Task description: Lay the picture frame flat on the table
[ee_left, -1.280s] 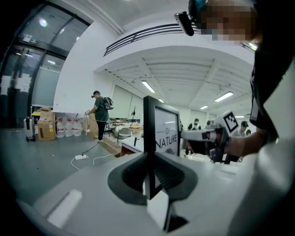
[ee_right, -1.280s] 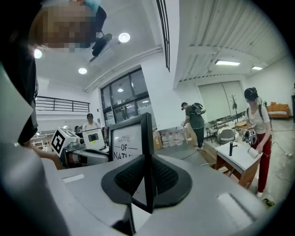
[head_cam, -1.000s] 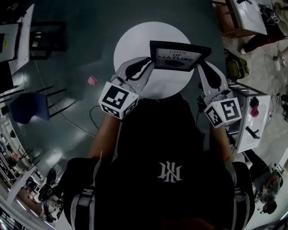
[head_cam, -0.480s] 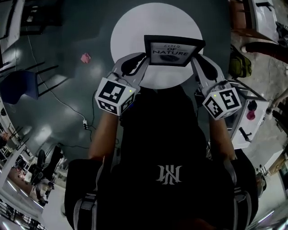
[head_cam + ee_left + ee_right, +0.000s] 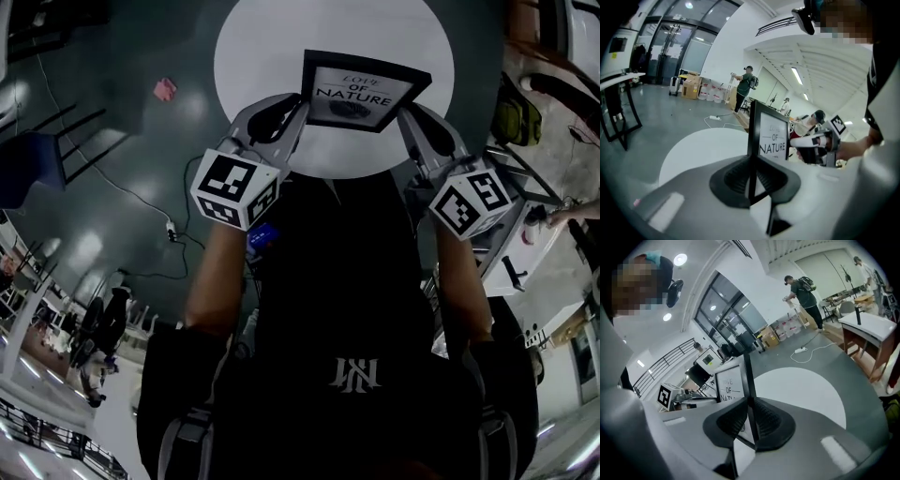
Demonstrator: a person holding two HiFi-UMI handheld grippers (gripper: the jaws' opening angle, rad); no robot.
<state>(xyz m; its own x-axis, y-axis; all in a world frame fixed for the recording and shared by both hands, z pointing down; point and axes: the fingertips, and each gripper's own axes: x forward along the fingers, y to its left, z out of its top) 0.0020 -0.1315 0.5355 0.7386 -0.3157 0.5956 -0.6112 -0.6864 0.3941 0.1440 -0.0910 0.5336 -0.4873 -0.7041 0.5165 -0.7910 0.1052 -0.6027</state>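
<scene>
Picture frame (image 5: 364, 90) is held over the near side of the round white table (image 5: 272, 47), standing up and leaning a little, not flat. Its left edge is pinched tight between the jaws of the left gripper (image 5: 300, 107). Its right edge is pinched the same way by the right gripper (image 5: 404, 112). The words "OF NATURE" are seen on the white card inside the black border. A small pink thing (image 5: 165, 88) is seen on the grey floor, left of the table.
</scene>
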